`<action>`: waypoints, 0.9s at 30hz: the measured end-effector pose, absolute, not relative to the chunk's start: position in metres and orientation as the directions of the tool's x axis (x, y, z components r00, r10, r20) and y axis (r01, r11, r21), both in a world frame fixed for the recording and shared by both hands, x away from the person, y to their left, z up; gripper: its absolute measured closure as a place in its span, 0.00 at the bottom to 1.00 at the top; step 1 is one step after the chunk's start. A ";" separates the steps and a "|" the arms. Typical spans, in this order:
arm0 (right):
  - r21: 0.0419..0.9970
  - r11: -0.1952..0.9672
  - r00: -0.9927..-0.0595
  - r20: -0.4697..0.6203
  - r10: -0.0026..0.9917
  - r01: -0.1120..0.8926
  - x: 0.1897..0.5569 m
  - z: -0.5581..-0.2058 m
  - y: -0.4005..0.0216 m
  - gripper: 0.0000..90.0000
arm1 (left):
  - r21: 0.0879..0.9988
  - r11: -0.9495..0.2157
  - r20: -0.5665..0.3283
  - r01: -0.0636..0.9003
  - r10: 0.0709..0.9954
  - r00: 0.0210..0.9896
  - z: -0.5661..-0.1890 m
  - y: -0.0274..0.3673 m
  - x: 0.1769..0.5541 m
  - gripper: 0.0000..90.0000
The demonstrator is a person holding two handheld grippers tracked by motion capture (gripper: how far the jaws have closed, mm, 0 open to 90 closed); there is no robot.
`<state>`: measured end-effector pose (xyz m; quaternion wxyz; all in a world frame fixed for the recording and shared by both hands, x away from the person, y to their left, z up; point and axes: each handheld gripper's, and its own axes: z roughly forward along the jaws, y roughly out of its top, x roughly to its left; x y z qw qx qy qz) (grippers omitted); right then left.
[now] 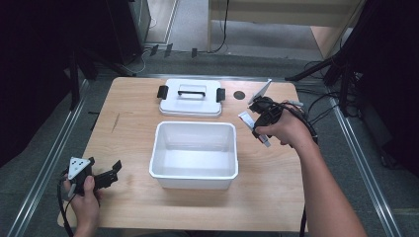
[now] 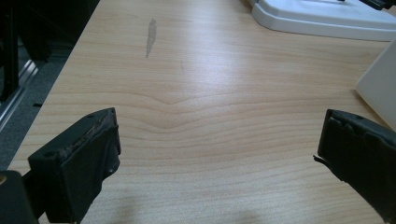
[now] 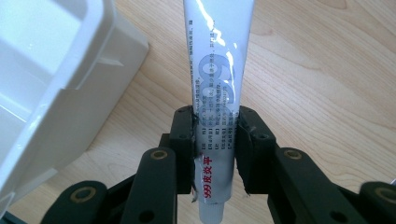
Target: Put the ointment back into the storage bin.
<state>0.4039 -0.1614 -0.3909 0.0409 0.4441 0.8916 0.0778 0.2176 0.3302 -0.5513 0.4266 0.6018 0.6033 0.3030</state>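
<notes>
The right gripper (image 3: 215,128) has its two black jaws closed snugly on a white tube (image 3: 218,84), a soft squeeze tube of ointment or paste. It is glossy, with a pale grey-blue "999" printed large along it, fine dark lines of small text below that, and a short row of red characters near the capped end. The pads (image 3: 183,133) press on the tube's lower part, one on each side, so the capped end pokes out behind the jaws toward the hand while the longer, flat end runs out ahead of them.

From the high view the right gripper (image 1: 260,117) is held up off the wooden table (image 1: 133,128), just right of the open white box (image 1: 193,154) and near its far right corner. The tube (image 1: 245,117) shows as white pieces sticking out either side of the jaws, slanting from far left to near right. In the right gripper view the box wall (image 3: 60,93) lies just left of the tube, apart from it.

The box's lid (image 1: 190,98), white with a black handle and black clips, lies flat on the far side of the box.

The left gripper (image 1: 114,171) rests at the near left of the table, well apart from the tube. Its jaws stand wide open over bare wood, with nothing between them.
</notes>
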 end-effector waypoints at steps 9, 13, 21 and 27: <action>0.178 0.607 -0.616 -0.007 0.787 0.774 0.401 -0.379 -0.150 0.80 | 0.878 0.092 -0.151 0.470 0.985 0.089 -0.551 0.330 0.218 0.00; 0.184 0.616 -0.624 -0.014 0.781 0.766 0.398 -0.371 -0.144 0.80 | 0.879 0.096 -0.153 0.466 0.984 0.087 -0.551 0.330 0.218 0.00; 0.181 0.657 -0.665 -0.024 0.747 0.732 0.391 -0.358 -0.126 0.80 | 0.878 0.094 -0.153 0.470 0.984 0.090 -0.551 0.330 0.218 0.00; 0.182 0.679 -0.686 -0.031 0.727 0.711 0.385 -0.353 -0.111 0.80 | 0.877 0.094 -0.153 0.471 0.984 0.089 -0.551 0.330 0.218 0.00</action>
